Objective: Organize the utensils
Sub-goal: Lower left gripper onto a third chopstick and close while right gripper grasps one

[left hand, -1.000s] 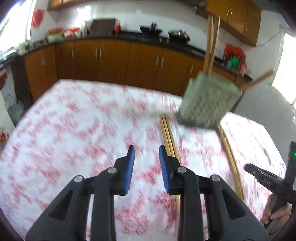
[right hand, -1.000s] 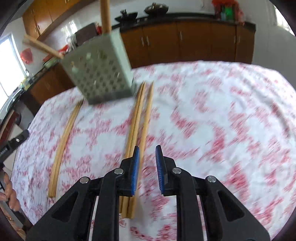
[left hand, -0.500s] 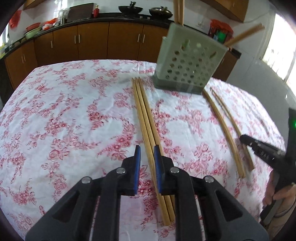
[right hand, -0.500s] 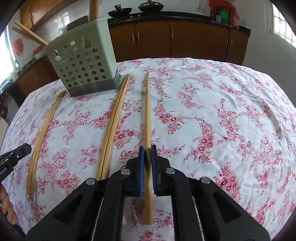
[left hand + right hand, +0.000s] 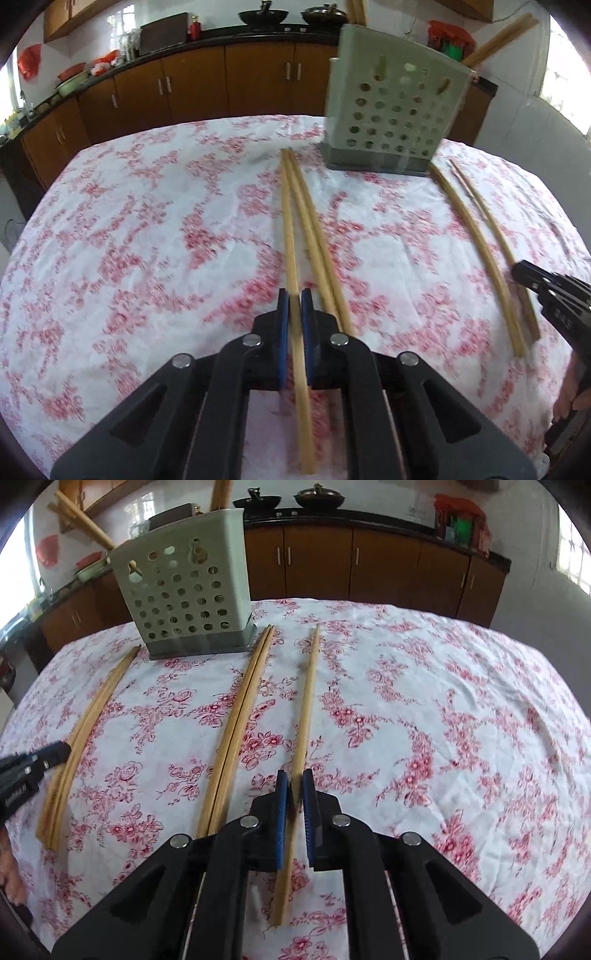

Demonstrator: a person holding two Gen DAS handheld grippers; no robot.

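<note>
Holder: the perforated utensil holder stands upright near the far edge of the surface, which is covered with a flowered cloth.
Already stowed: several chopsticks in the holder lean out of its top, so part of the sorting looks done.
Left claw: the left claw is pressed in on the outer chopstick of a group of three. It grips toward the near end, and the stick's tip points at the holder.
Right claw: the right claw is narrowed around a lone chopstick, apparently pinching it. A sliver of gap shows on one side.
Lifted or not: I cannot tell; both gripped sticks appear to lie on the cloth.
Left to do: a touching pair lies beside the gripped stick, and a curved pair lies toward the side edge. All reach from the holder's foot toward the near edge.
Progress: roughly midway by my judgement. At least five sticks are loose, and neither gripped one has been carried to the holder yet.
</note>
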